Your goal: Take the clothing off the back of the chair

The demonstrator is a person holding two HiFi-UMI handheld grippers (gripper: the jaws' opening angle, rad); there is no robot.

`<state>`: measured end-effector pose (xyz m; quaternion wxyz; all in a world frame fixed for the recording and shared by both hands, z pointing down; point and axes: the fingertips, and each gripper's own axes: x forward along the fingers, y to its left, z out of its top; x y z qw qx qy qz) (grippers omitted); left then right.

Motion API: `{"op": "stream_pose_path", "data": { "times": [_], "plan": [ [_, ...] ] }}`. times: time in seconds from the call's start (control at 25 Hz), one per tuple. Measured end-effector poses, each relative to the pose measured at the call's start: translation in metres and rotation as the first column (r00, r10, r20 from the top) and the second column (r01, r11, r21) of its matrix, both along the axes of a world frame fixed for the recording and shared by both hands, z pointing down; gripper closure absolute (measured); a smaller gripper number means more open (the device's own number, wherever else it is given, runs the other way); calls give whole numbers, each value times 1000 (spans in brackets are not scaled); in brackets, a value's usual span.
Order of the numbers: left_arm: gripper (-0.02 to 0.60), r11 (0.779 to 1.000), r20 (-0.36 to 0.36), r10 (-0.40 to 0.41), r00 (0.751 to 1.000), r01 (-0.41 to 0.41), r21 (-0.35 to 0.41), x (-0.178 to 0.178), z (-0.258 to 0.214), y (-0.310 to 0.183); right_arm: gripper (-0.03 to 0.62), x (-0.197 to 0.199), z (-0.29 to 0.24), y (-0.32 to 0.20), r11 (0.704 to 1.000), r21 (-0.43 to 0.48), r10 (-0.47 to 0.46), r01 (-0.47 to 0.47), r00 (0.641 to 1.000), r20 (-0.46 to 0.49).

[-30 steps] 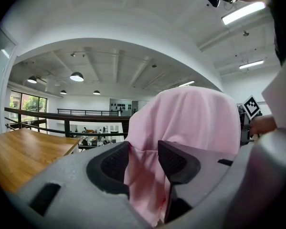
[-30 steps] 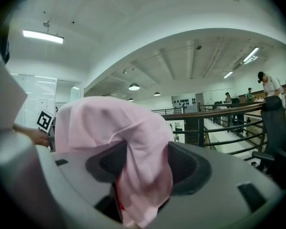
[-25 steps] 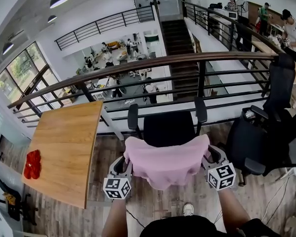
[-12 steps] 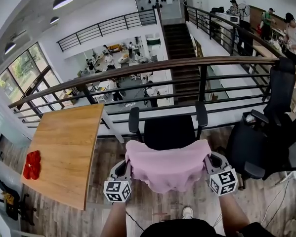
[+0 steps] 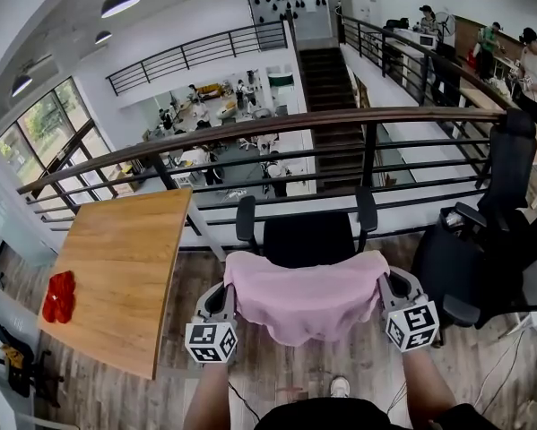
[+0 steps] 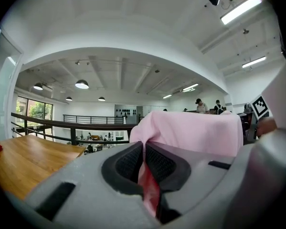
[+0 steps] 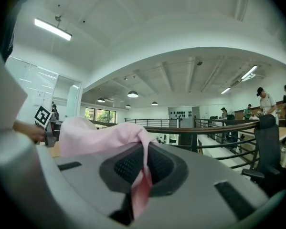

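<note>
A pink garment [image 5: 304, 294] drapes over the back of a black office chair [image 5: 308, 238] just in front of me and hides the backrest. My left gripper [image 5: 229, 292] has just been closing on the garment's left edge. In the left gripper view a pink fold [image 6: 150, 185] is pinched between the dark pads [image 6: 126, 163] of the left gripper [image 6: 143, 162]. My right gripper [image 5: 381, 285] is shut on the right edge. In the right gripper view the cloth [image 7: 100, 133] runs down between the pads of the right gripper [image 7: 145, 168].
A wooden table [image 5: 116, 276] stands to the left with a red object [image 5: 59, 296] on its near left edge. A second black chair [image 5: 483, 258] is close on the right. A dark railing [image 5: 277, 124] runs across behind the chair, above an open lower floor.
Both grippers have shut on the garment's side edges and risen slightly with them. The cloth now stretches a little wider between the two grippers.
</note>
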<state>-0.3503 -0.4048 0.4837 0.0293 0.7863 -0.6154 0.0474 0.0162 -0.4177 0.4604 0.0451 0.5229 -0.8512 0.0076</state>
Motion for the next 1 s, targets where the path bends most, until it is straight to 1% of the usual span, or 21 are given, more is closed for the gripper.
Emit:
{"op": "stream_pose_path", "data": {
  "times": [0.36, 0.76, 1.0],
  "plan": [
    [552, 993, -29, -7, 1000, 10, 117, 7, -49, 19, 580, 10, -41, 19, 994, 111, 9, -9, 1000, 1],
    [552, 976, -47, 23, 999, -13, 217, 8, -89, 49, 579, 6, -87, 55, 971, 239, 32, -32, 999, 7],
    [552, 962, -60, 58, 997, -39, 272, 6, -112, 76, 579, 3, -107, 83, 957, 284, 52, -56, 998, 20]
  ]
}}
